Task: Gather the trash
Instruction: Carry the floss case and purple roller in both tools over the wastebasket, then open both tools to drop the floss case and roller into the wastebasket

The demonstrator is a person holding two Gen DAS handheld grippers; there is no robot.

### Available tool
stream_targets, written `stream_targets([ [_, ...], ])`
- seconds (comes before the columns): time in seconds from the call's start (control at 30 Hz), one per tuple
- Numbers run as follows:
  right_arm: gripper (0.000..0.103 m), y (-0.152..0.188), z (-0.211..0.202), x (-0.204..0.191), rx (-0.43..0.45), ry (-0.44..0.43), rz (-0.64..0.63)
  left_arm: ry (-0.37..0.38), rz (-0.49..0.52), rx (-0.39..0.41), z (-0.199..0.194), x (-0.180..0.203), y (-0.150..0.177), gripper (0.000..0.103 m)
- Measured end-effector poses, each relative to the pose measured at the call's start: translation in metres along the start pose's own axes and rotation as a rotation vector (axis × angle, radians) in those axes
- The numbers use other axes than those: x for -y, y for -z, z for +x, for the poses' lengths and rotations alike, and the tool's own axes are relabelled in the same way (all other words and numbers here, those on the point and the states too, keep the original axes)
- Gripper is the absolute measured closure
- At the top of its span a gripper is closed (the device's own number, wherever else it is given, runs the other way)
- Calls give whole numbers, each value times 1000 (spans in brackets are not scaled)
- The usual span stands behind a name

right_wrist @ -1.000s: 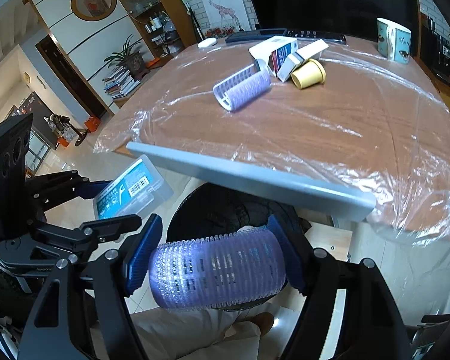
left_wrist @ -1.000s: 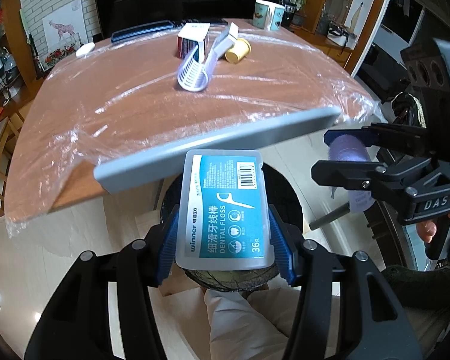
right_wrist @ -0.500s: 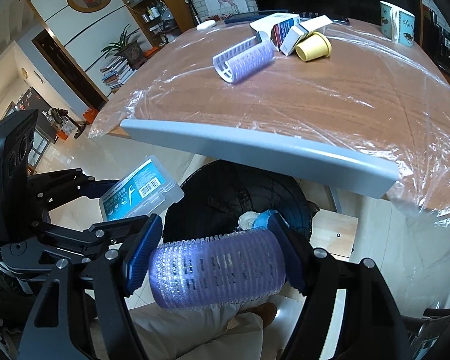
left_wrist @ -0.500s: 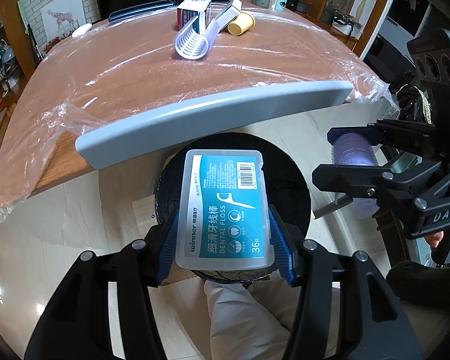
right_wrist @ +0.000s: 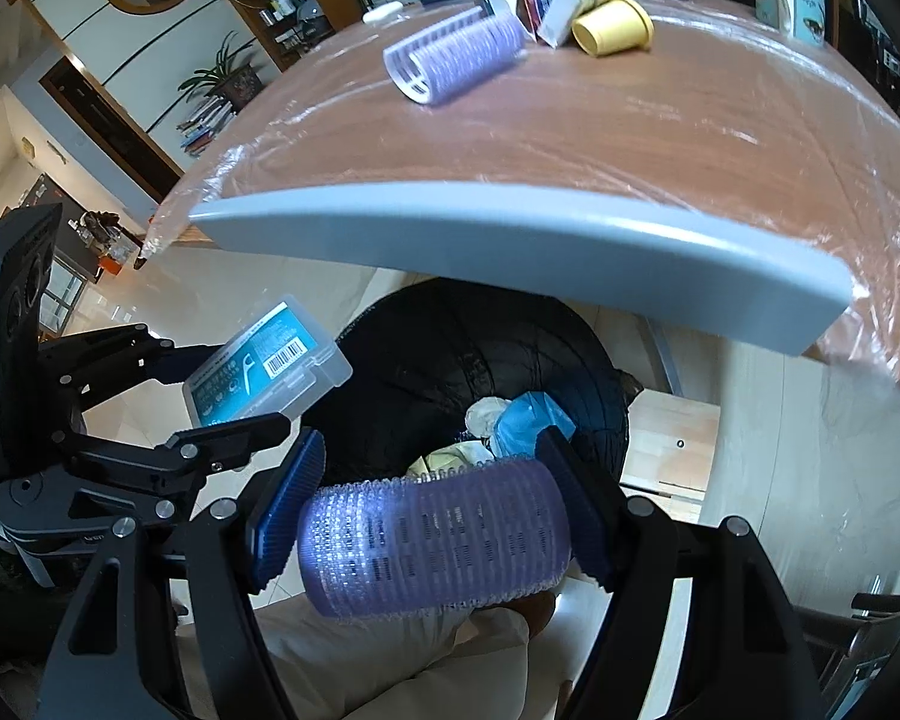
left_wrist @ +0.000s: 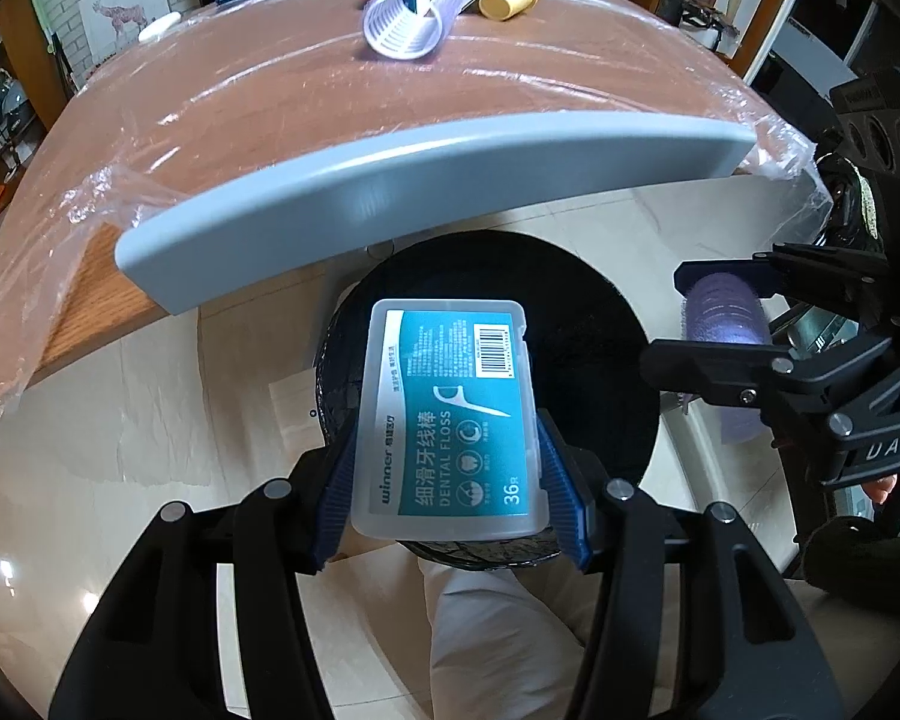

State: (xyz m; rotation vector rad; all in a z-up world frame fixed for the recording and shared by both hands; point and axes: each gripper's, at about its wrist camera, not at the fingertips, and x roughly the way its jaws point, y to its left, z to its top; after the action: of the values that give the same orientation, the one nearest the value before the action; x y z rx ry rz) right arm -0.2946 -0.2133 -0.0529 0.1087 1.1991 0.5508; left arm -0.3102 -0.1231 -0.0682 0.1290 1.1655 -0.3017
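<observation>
The clear plastic dental floss box (left_wrist: pixel 447 420) bears a teal label with white lettering and a black-and-white barcode. The ridged cylindrical hair roller (right_wrist: pixel 435 540) is lilac. The round trash bin (right_wrist: pixel 480 360) is black, the brown wooden bench (left_wrist: pixel 342 102) grey-edged, the paper cup (right_wrist: pixel 612 27) yellow.

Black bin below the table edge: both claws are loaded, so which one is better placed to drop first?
Left, probably. The left claw holds the dental floss box directly over the black bin. The right claw holds the purple hair roller nearer the bin's rim.
</observation>
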Motion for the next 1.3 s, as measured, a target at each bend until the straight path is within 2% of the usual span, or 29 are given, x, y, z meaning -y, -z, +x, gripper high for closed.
stream_targets([
  [0.77,31,-4,28,17,-31,38,71,-19,20,-71,39,-7,-1,47],
  [1.3,31,-10,38,21,-37,69,93,-24,39,-89,43,-8,-15,47],
])
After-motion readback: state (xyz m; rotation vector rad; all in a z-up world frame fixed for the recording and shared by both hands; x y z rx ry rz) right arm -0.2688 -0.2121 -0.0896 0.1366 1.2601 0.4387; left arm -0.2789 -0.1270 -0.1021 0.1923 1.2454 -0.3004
